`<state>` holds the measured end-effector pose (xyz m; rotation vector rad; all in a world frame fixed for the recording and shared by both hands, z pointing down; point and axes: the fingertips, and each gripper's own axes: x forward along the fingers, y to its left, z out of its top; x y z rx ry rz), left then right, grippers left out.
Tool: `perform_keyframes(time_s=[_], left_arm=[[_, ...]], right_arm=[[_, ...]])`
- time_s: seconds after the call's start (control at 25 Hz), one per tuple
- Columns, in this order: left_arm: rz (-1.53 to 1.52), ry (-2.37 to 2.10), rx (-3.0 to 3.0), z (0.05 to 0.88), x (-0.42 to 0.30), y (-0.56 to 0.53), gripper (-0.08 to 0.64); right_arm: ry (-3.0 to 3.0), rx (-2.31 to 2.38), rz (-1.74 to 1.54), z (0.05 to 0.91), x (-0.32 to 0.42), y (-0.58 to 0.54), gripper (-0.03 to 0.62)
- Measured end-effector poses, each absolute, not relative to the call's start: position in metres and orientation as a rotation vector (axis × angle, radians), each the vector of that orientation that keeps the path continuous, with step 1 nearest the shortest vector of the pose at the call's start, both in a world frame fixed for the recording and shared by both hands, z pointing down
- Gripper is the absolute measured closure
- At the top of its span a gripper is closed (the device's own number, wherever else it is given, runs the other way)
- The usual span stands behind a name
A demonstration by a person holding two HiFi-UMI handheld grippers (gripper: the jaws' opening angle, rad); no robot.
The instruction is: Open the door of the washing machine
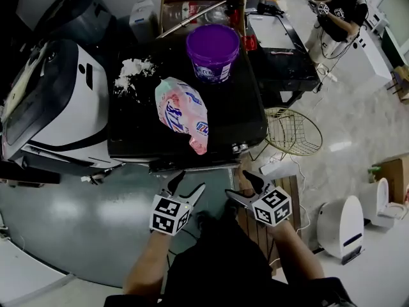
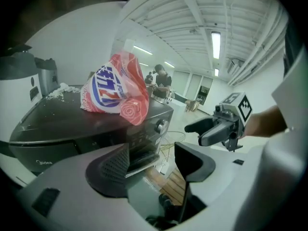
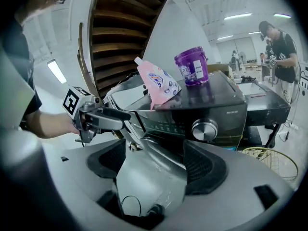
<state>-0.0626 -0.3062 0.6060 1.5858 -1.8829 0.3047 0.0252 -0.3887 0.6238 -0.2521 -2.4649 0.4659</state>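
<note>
Looks out between the dark jaws of the right hand-held gripper, set well apart with nothing pressed between them, onto the dark front of the washing machine and its round silver dial. Finds on the machine's top a pink pouch and, just behind it to the right, an upright purple tub. Takes in at the left the left hand-held gripper with its marker cube and a bare arm behind it, reaching toward the machine's front corner, and at the right a person in dark clothes standing farther off and a wire basket low beside the machine.
</note>
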Motion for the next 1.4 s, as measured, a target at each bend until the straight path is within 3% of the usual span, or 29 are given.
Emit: perform_keyframes(time_s=[0.48, 1.24, 1.32, 1.4], left_arm=[[0.271, -1.857, 1.559, 0.672, -0.066, -0.306, 0.256], [0.231, -1.868, 1.474, 0.703, -0.087, -0.297, 0.272], [0.223, -1.871, 1.460, 0.705, -0.090, -0.295, 0.273], [0.218, -1.872, 1.451, 0.706, -0.091, -0.292, 0.275]], right_arm=[[-2.357, -0.253, 0.390, 0.709, -0.001, -0.397, 0.229], [-2.073, -0.257, 0.092, 0.835, -0.035, -0.416, 0.267], [-2.039, -0.273, 0.026, 0.842, -0.034, -0.417, 0.276], [-2.024, -0.280, -0.061, 0.846, -0.032, -0.418, 0.333]])
